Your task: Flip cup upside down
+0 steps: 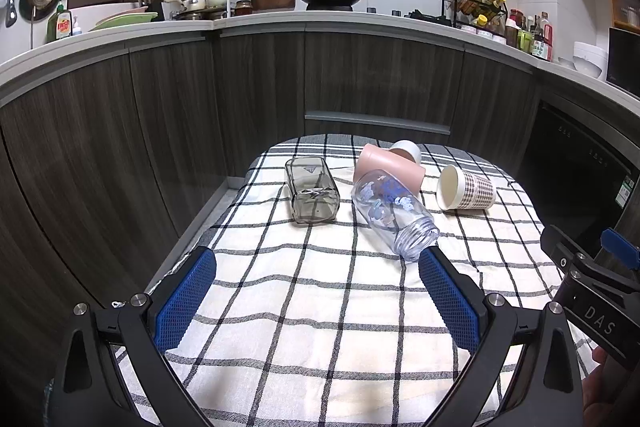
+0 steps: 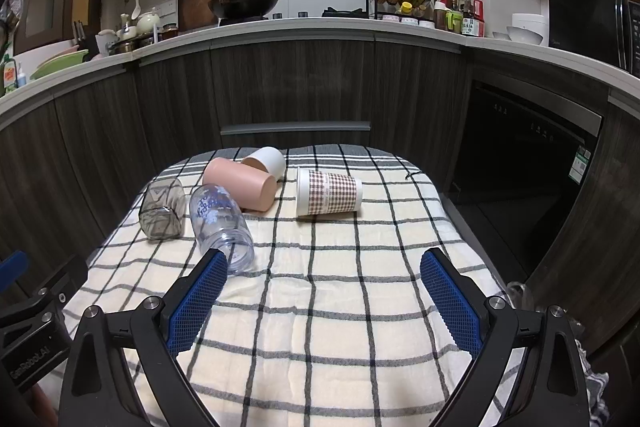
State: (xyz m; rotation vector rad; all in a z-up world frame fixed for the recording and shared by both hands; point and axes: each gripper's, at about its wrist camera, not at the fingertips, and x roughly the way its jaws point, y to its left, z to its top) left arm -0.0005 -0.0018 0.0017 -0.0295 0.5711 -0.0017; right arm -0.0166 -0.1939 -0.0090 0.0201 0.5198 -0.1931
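Note:
Several cups lie on their sides on a checked cloth (image 1: 304, 307) (image 2: 320, 307): a clear cup with blue print (image 1: 390, 213) (image 2: 218, 219), a smoky square glass (image 1: 312, 193) (image 2: 164, 207), a pink cup (image 1: 386, 167) (image 2: 240, 183), a white cup (image 1: 406, 149) (image 2: 266, 159) and a plaid paper cup (image 1: 466, 189) (image 2: 328, 193). My left gripper (image 1: 318, 261) is open and empty, near the clear cup's mouth. My right gripper (image 2: 322, 261) is open and empty, short of the cups.
Dark wood cabinets (image 1: 260, 87) stand just behind the table, with a cluttered kitchen counter (image 1: 280, 19) above. A black oven front (image 2: 520, 167) is at the right. The right gripper's body (image 1: 592, 287) shows at the left view's right edge.

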